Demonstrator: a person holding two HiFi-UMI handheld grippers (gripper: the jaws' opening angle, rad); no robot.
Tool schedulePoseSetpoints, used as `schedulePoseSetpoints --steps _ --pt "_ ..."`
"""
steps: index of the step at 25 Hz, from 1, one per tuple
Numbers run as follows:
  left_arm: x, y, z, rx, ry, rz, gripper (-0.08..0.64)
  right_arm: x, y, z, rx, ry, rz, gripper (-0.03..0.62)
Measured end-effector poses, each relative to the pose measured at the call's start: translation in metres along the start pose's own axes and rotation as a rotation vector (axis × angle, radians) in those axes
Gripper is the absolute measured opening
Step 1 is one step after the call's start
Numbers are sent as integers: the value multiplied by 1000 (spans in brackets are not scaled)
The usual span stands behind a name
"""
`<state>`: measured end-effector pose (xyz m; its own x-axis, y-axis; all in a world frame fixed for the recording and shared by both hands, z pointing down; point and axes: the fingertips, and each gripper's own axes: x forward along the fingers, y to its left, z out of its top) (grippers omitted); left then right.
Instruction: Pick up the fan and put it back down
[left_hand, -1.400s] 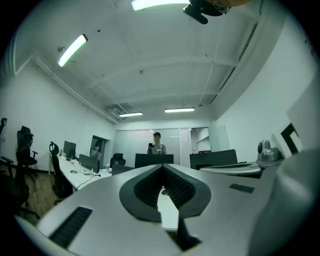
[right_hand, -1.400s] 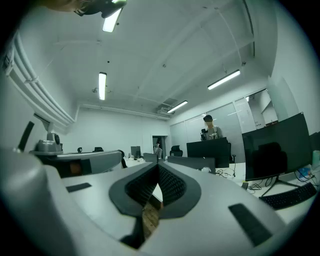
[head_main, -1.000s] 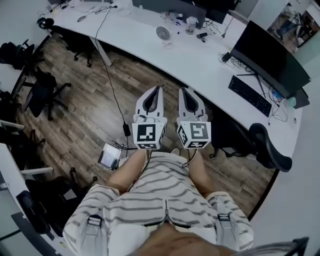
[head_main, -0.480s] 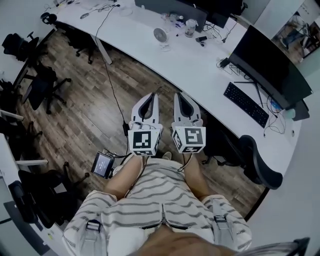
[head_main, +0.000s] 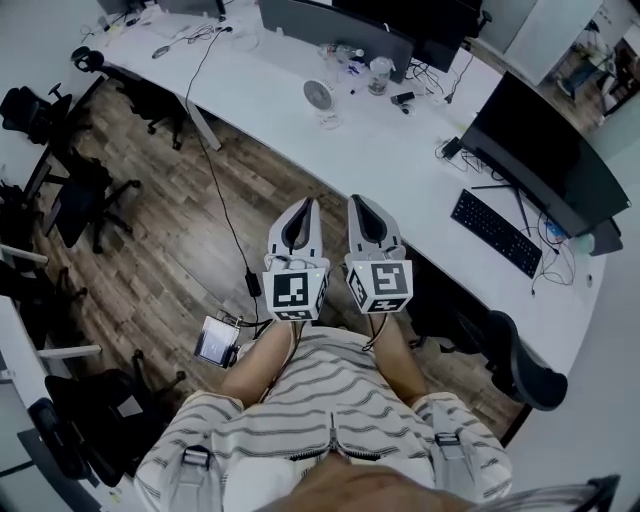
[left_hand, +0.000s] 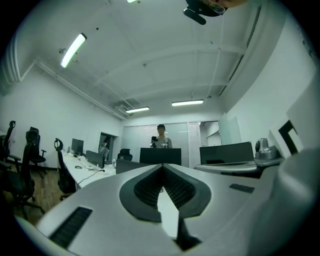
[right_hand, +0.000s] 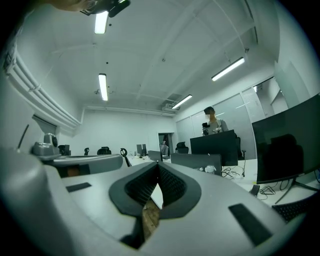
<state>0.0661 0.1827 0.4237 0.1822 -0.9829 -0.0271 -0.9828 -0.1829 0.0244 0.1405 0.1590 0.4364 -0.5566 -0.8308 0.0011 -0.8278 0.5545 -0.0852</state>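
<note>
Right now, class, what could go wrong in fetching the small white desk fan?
Both left tongs and right tongs are shut; arriving so could topple the small white desk fan.
The clear cup nearby could get knocked.
The black cable across the wooden floor could catch a foot.

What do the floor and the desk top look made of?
Floor: wood or wood-look planks, brown, matte finish; plank seams and grain streaks show.
Desk top: probably white laminate, smooth with a slight sheen; even colour, no grain visible.
</note>
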Motion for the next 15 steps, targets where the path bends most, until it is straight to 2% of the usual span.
schedulePoseSetpoints --steps 8,15 --pt "87 45 6 5 -1 -23 6 91 -23 10 3 -10 -10 12" --pt "141 83 17 7 -1 -47 6 156 -29 22 4 -16 -28 12"
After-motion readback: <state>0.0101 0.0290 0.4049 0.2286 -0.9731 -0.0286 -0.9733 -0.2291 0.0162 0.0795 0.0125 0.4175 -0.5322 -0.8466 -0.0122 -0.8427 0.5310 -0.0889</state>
